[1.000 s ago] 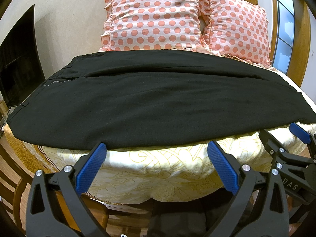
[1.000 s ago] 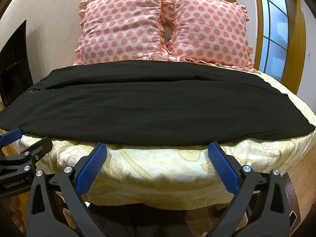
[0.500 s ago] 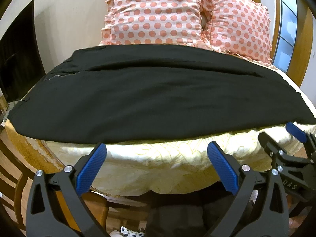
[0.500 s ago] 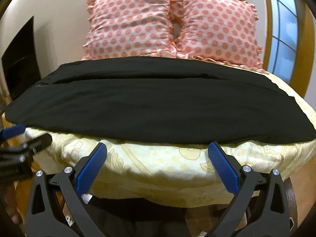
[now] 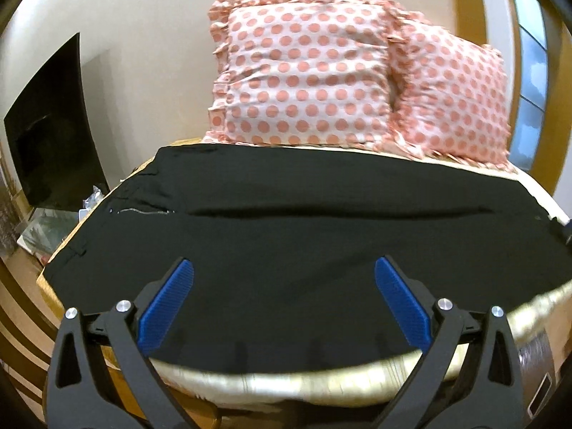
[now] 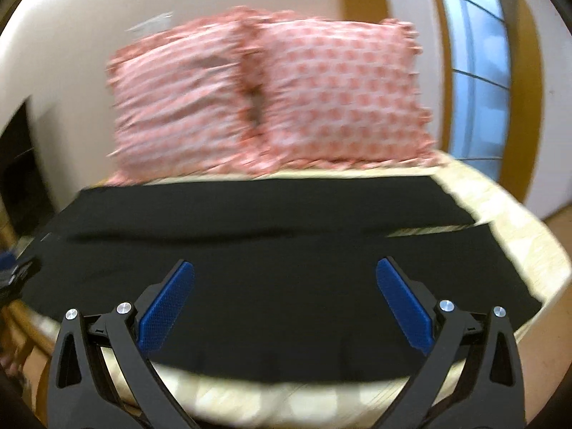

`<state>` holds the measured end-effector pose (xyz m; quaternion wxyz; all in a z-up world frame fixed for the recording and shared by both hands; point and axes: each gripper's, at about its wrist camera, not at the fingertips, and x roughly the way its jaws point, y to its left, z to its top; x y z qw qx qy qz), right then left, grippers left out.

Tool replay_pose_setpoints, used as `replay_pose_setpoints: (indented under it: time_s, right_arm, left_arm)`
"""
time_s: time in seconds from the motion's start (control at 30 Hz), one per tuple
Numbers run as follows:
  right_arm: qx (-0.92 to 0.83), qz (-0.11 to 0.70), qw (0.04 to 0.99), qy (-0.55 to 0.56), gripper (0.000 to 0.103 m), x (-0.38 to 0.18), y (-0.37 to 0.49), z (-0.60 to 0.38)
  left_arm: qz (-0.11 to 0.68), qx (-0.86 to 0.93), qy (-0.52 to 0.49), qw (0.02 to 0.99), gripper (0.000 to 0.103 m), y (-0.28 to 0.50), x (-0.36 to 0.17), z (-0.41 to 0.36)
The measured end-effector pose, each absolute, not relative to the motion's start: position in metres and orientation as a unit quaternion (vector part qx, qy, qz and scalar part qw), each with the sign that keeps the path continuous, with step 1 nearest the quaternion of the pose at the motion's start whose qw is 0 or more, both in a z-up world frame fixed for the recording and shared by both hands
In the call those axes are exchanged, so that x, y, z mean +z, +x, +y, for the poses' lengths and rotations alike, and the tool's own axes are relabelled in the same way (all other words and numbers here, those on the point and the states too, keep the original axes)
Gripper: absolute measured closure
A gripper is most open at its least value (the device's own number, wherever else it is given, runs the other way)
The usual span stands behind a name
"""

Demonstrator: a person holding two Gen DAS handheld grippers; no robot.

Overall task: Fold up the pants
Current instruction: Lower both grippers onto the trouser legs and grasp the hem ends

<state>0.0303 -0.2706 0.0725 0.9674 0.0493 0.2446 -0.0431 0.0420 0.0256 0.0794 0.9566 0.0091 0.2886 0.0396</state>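
Black pants (image 5: 286, 228) lie flat and sideways across the yellow bed (image 5: 286, 382), waist and zipper (image 5: 143, 211) at the left, leg ends at the right (image 6: 482, 236). My left gripper (image 5: 284, 304) is open, its blue pads over the near edge of the waist half, holding nothing. My right gripper (image 6: 286, 304) is open over the near edge of the leg half (image 6: 286, 257), also empty. The right wrist view is blurred. A bit of the left gripper shows at its left edge (image 6: 14, 271).
Two pink polka-dot pillows (image 5: 307, 71) stand against the wall behind the pants. A black screen (image 5: 50, 136) stands left of the bed. A window with a wooden frame (image 6: 475, 71) is at the right. Wooden floor lies beyond the bed's sides.
Both grippers have risen and moved forward from below the bed's front edge to over the near edge of the pants. Both stay open. The pants have not moved.
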Motion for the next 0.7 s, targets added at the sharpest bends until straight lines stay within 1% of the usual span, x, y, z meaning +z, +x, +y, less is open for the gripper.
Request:
replay_pose_setpoints:
  time_s: [0.1, 0.23, 0.43, 0.47, 0.53, 0.57, 0.63, 0.7]
  right_arm:
    - [-0.11, 0.255, 0.959, 0.064, 0.001, 0.09, 0.075, -0.31]
    - [-0.18, 0.287, 0.938, 0.078, 0.001, 0.094, 0.143, -0.356]
    - [-0.265, 0.357, 0.893, 0.076, 0.002, 0.072, 0.251, -0.409]
    - [-0.278, 0.37, 0.883, 0.078, 0.003, 0.066, 0.27, -0.419]
    - [-0.303, 0.391, 0.864, 0.095, 0.015, 0.054, 0.297, -0.437]
    - [-0.315, 0.401, 0.853, 0.109, 0.019, 0.047, 0.31, -0.447]
    - [-0.33, 0.424, 0.831, 0.147, 0.037, 0.031, 0.328, -0.465]
    - [-0.34, 0.44, 0.811, 0.182, 0.043, 0.019, 0.337, -0.479]
  left_arm:
    - [0.289, 0.057, 0.006, 0.956, 0.002, 0.069, 0.082, 0.031]
    - [0.277, 0.077, 0.013, 0.958, 0.002, 0.103, 0.087, 0.034]
    - [0.295, 0.094, 0.018, 0.951, 0.002, 0.158, 0.086, 0.04]
    - [0.296, 0.096, 0.017, 0.95, 0.002, 0.165, 0.085, 0.042]
    - [0.301, 0.098, 0.009, 0.949, 0.002, 0.179, 0.08, 0.046]
    - [0.304, 0.097, 0.003, 0.948, 0.002, 0.185, 0.076, 0.048]
    - [0.308, 0.095, -0.007, 0.947, 0.002, 0.191, 0.07, 0.052]
    - [0.31, 0.089, -0.012, 0.947, 0.002, 0.195, 0.066, 0.053]
